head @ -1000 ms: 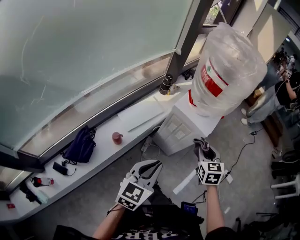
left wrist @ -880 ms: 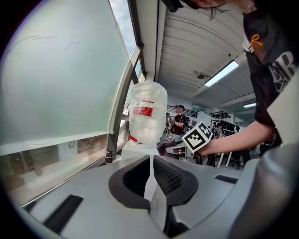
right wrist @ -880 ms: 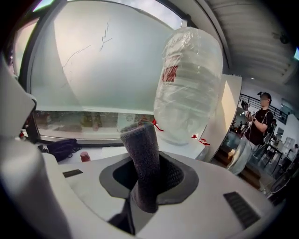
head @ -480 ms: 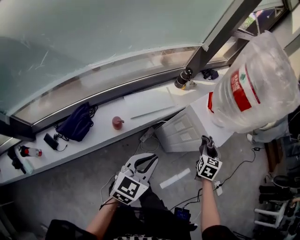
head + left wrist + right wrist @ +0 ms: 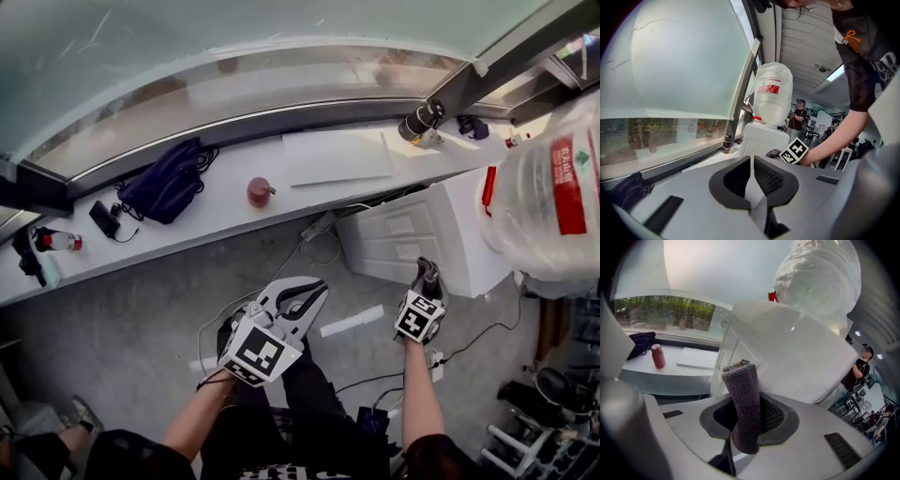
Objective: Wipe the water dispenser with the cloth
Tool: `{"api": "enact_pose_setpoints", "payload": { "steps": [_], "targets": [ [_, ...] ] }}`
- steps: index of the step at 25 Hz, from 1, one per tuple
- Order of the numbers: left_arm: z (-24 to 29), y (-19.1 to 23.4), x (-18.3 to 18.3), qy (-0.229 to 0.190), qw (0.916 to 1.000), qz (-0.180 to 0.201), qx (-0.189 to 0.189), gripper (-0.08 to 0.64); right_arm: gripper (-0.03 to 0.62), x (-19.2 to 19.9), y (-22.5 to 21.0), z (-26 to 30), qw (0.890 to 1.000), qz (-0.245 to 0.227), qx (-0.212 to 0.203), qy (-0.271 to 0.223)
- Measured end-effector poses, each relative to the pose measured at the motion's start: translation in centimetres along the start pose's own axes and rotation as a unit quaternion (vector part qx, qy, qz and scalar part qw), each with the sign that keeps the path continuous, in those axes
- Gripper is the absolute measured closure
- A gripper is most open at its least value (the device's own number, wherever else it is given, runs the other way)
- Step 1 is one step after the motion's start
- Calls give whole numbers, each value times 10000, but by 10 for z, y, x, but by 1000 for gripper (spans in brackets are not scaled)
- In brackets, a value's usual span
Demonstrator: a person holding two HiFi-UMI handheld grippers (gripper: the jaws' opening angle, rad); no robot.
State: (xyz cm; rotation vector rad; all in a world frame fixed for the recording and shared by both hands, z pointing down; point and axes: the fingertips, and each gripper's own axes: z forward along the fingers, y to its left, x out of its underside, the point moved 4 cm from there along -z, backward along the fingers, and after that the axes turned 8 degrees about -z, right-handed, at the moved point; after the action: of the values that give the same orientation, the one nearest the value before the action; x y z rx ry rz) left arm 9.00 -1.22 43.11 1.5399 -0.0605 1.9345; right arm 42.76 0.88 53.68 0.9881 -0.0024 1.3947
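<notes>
The white water dispenser [image 5: 412, 234] stands against the window ledge with a clear bottle [image 5: 553, 187] upside down on top. My right gripper [image 5: 427, 277] is shut on a folded grey cloth [image 5: 743, 385] that sticks up between its jaws, just in front of the dispenser's [image 5: 787, 357] front face. It is not clear whether the cloth touches that face. My left gripper [image 5: 314, 291] hangs over the floor to the left of the dispenser, jaws together and holding nothing. In the left gripper view the dispenser [image 5: 761, 140] and bottle [image 5: 772, 93] stand ahead, beyond the left gripper [image 5: 752, 159].
A white ledge [image 5: 187, 234] runs under the window with a dark blue bag [image 5: 164, 183], a red bottle [image 5: 260, 191], a flat white board [image 5: 337, 155] and a black cylinder [image 5: 419, 120]. Cables and a power strip [image 5: 319, 225] lie on the floor. A person [image 5: 800, 119] stands behind the dispenser.
The head view has swung, so the dispenser and bottle now sit further right. Both grippers keep their state, with the right still holding the cloth by the dispenser's front.
</notes>
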Motion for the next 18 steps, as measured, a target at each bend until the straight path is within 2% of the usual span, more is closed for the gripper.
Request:
{"api": "enact_pose_setpoints", "payload": {
  "steps": [8, 11, 18],
  "targets": [
    [14, 35, 49, 19, 9994, -102, -322, 523, 486, 36, 54, 65, 9982, -387, 157, 441],
    [20, 40, 63, 22, 9994, -95, -324, 523, 486, 54, 76, 87, 9972, -393, 160, 617],
    [33, 56, 107, -35, 9993, -215, -297, 523, 486, 95, 126, 144, 9900, -791, 263, 1135]
  ]
}}
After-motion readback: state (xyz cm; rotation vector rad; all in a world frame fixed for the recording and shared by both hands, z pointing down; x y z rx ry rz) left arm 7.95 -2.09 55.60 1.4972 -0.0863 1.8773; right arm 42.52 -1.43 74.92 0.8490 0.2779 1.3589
